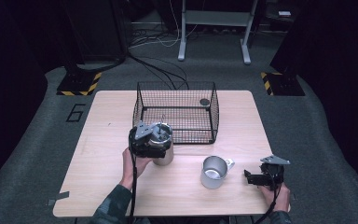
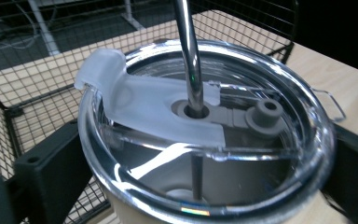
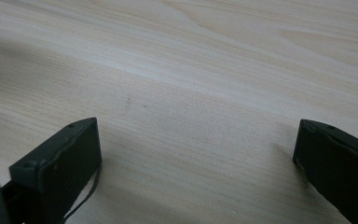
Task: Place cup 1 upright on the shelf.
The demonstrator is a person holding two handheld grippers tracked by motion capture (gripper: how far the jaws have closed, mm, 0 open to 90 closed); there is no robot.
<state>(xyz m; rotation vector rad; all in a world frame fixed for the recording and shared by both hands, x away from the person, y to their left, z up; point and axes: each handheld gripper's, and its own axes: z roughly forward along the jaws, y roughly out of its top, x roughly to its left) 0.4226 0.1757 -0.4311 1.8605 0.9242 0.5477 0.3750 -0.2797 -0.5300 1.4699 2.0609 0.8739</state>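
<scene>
Steel tumbler (image 1: 163,148) with its straw upright sits clamped between the jaws of the left tool (image 1: 150,140), the wire basket (image 1: 177,113) just beyond it, while the right tool (image 1: 260,178) rests wide open and empty on the desk (image 1: 102,186), well apart.

A lab or recording studio, not a home: the lone wooden bench (image 1: 121,186) stands on grey carpet (image 1: 32,154) marked with a taped 6 (image 1: 76,112), ringed by dark stands on hazard-striped bases (image 1: 78,84), loose cables (image 1: 161,65) and a grey metal frame (image 1: 214,28).
</scene>
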